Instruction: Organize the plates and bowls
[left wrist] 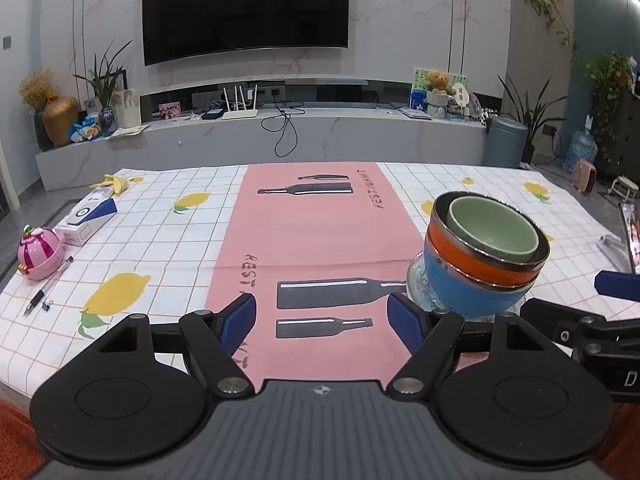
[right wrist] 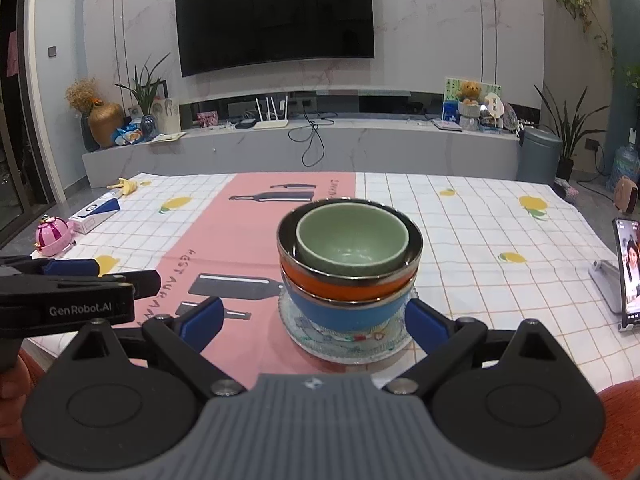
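Observation:
A stack stands on the table: a glass plate at the bottom, then a blue bowl, an orange bowl with a steel rim, and a green bowl nested on top. My right gripper is open, its blue pads either side of the plate and blue bowl, not touching. My left gripper is open and empty over the pink cloth, just left of the stack, which leans slightly in that view. The left gripper also shows in the right wrist view.
A pink round box, a pen, a white-blue carton and a banana peel lie at the table's left. A phone on a stand is at the right edge. A TV console stands beyond.

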Motion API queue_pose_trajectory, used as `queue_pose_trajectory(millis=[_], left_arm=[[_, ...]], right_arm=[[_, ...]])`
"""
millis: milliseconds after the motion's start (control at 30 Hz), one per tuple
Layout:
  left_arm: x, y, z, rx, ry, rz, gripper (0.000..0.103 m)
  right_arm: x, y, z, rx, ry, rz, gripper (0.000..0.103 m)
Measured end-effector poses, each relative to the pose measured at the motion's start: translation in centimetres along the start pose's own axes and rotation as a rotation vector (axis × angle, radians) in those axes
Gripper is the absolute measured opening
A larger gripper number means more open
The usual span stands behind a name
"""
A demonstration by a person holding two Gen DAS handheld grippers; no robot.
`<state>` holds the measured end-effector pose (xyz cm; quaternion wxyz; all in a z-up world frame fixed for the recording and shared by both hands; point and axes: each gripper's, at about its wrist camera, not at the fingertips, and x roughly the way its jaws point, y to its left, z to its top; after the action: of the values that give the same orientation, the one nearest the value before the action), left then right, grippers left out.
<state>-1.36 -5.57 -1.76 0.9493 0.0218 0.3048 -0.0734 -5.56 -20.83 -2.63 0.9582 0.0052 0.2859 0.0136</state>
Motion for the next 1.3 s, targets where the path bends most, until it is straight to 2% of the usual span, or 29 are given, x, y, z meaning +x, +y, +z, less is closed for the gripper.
queue_pose_trajectory(millis=[733,1300], left_arm=[[-0.28,-0.42,0.13,0.027,0.011,0.0,0.088],[-0.36,-0.15,0.14,0.009,0.011,0.008,0.087]], right_arm=[[-0.03,0.11,0.12,0.006,-0.001,0.008,0.096],[-0.2,0.45,0.18,-0.006,-0.001,0.015,0.096]])
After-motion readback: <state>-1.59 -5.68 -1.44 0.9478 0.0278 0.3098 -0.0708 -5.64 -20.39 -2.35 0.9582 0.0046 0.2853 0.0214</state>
